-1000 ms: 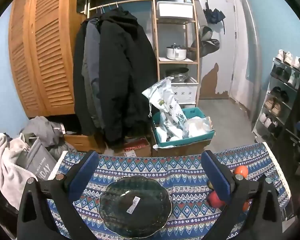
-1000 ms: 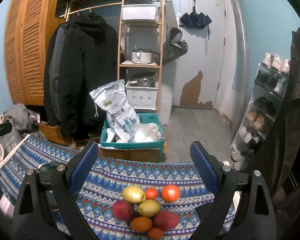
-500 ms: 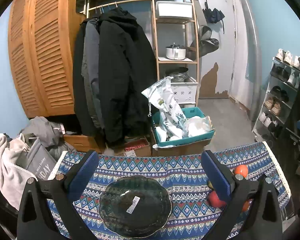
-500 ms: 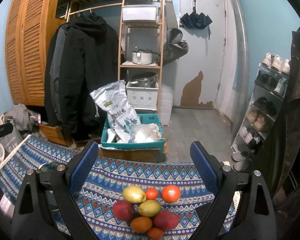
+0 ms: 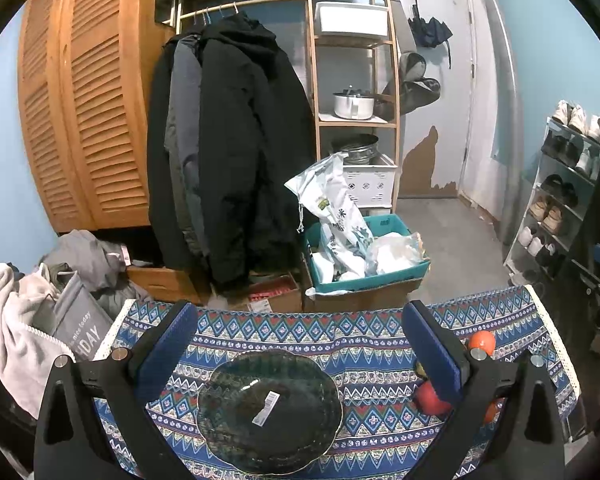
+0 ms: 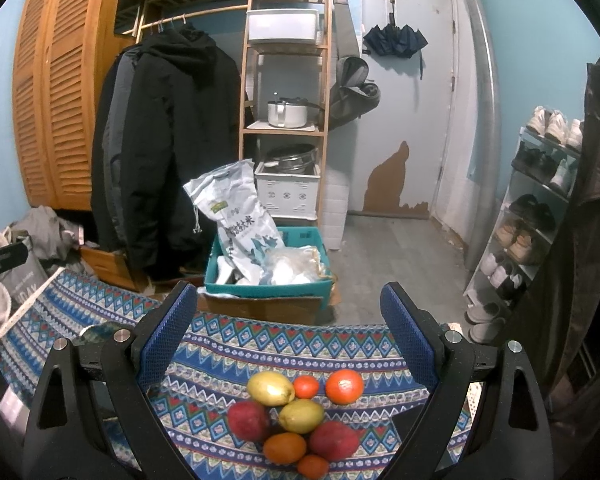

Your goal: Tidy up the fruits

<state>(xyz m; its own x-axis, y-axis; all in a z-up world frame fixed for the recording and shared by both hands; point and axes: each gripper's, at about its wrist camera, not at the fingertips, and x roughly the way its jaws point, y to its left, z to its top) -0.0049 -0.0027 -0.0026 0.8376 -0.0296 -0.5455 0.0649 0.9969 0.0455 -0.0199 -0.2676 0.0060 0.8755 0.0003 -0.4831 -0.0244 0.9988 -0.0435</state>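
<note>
Left gripper is level above the patterned tablecloth, pointing forward, jaws spread wide and gripping nothing; the dark glass plate with a white sticker sits directly below between its fingers, untouched. Right gripper has the same pose, jaws wide apart and empty, over the fruit pile: two lemons, two red fruits and several oranges clustered touching each other on the cloth. From the left view, the fruit lies right of the plate, mostly hidden behind the left gripper's right finger.
</note>
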